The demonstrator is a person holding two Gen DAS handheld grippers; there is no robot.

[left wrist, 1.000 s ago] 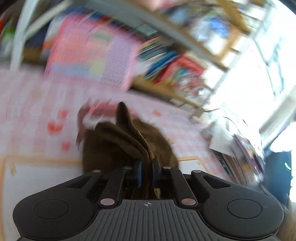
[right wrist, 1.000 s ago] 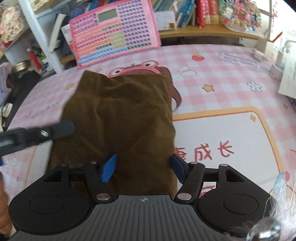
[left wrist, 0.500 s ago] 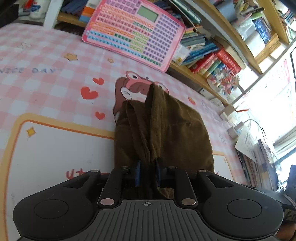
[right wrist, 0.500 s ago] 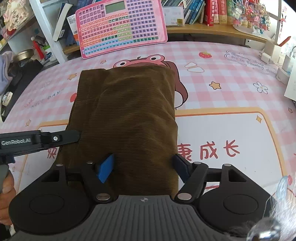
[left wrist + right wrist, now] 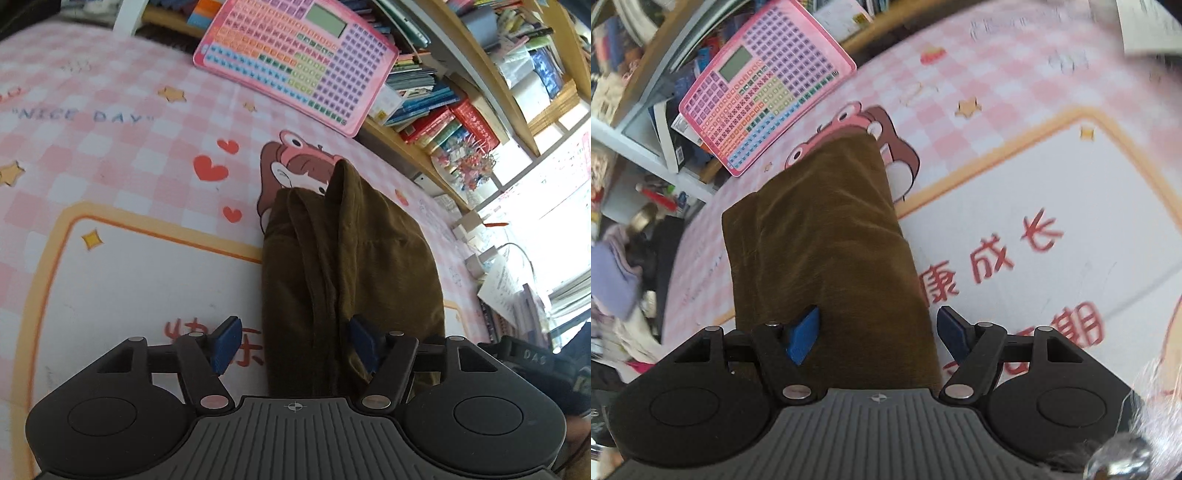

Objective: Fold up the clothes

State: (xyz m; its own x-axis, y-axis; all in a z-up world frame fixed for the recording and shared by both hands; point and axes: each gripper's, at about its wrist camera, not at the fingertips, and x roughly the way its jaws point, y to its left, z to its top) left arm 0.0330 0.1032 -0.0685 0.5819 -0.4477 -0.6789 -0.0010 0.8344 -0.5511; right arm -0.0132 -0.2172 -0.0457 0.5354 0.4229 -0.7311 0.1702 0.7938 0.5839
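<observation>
Brown folded garment (image 5: 351, 266) on pink mat (image 5: 110, 155) — both hand-held grippers spread wide

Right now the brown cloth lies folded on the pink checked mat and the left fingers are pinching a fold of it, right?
Not quite. The left wrist view shows the left fingers spread open on either side of the brown cloth. It does lie folded on the pink checked mat.
</observation>
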